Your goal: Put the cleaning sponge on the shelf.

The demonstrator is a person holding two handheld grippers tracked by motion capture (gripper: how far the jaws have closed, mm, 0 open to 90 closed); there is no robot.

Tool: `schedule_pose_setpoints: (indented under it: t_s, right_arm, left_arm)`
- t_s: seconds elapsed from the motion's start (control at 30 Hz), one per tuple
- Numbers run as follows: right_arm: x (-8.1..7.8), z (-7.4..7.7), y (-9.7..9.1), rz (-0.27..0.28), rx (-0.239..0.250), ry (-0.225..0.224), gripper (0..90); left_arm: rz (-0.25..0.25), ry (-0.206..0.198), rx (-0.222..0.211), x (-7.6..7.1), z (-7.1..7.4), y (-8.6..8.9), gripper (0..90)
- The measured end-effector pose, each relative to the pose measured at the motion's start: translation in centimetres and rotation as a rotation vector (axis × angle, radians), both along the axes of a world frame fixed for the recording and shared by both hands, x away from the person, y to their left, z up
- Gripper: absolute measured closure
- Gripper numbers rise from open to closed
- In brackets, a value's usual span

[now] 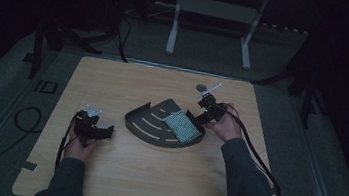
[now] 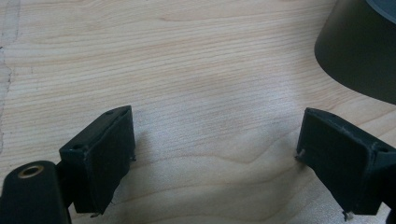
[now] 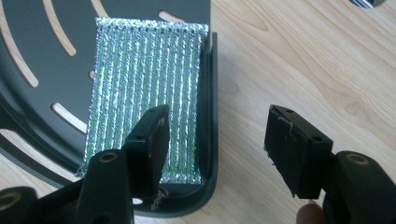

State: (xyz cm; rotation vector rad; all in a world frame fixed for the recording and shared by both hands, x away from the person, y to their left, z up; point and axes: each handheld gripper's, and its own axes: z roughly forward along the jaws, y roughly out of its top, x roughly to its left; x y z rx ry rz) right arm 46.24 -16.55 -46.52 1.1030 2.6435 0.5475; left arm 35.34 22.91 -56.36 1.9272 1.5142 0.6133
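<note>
The green-and-silver mesh pad (image 3: 144, 93) lies flat in the dark slotted tray (image 3: 42, 37), against the tray's raised right rim, at the centre of the high view. The right tongs (image 3: 215, 140) stand wide open and hold nothing, 1 jaw above the pad's lower edge, the other over bare wooden surface (image 3: 303, 56). At lower left of the high view, the left tongs (image 1: 100, 130) gape wide, empty, near the tray.
</note>
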Motion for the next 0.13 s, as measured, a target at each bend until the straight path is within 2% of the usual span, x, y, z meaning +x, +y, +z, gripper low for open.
schedule_pose_setpoints:
  t_s: [0.13]
  right_arm:
    - [-0.72, 0.01, -0.70, -0.029, 0.002, -0.032, 33.4]
  left_arm:
    - [0.000, 0.000, 0.001, 0.01, 0.00, 0.01, 11.7]
